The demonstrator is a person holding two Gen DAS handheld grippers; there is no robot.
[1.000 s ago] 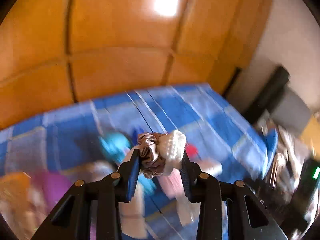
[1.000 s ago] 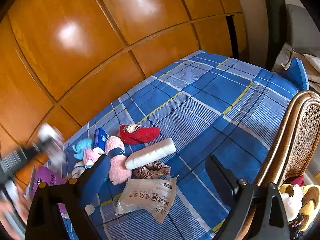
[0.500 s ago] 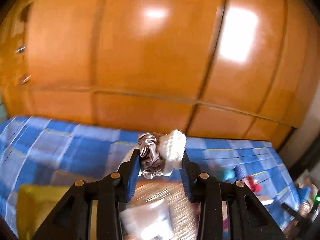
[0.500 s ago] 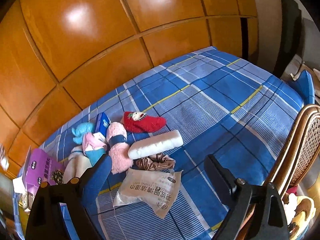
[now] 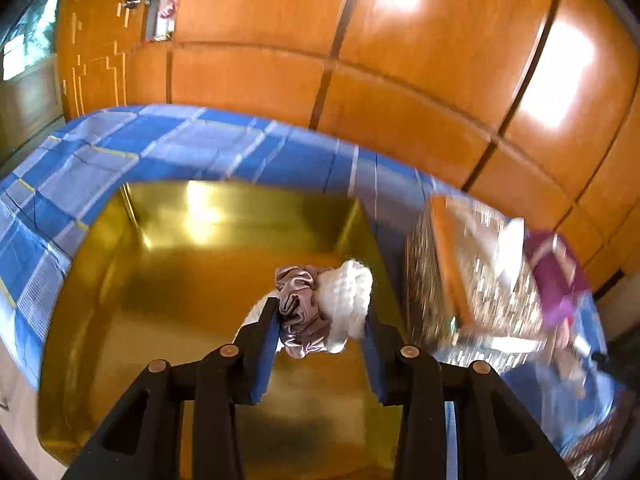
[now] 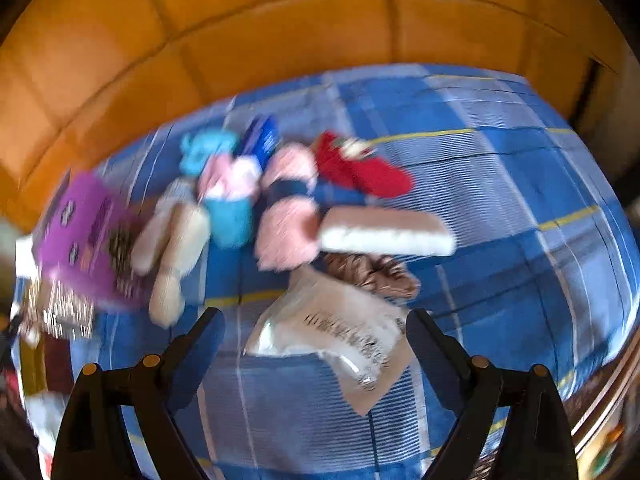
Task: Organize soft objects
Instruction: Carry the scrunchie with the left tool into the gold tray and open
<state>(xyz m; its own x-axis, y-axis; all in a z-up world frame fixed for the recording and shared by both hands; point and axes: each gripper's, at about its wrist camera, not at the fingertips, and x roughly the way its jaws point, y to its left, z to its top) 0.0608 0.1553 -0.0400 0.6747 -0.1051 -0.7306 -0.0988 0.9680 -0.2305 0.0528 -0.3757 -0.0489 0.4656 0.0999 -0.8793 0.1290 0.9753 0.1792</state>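
Note:
My left gripper [image 5: 322, 312] hangs over a shiny golden box [image 5: 160, 280] on the bed. A taupe satin scrunchie [image 5: 298, 300] and a white knitted scrunchie [image 5: 346, 296] sit between its blue pads, still touching them while the jaws are opening. My right gripper [image 6: 316, 316] is open and holds nothing, hovering over a clear plastic packet [image 6: 332, 332]. Beyond the packet lie a brown scrunchie [image 6: 372, 274], a white roll [image 6: 384, 232], a pink fluffy slipper [image 6: 288, 220] and a red slipper [image 6: 360, 168].
Everything rests on a blue plaid bedspread [image 6: 500, 184] in front of an orange wooden wall [image 5: 400, 60]. A purple box [image 6: 80, 232], a plush doll [image 6: 176, 240] and a turquoise toy [image 6: 204, 148] lie at the left. A patterned box [image 5: 460, 264] stands right of the golden one.
The left gripper swung with both scrunchies from the pile of objects to above the golden box. The right gripper tipped down and rolled towards the plastic packet, staying open.

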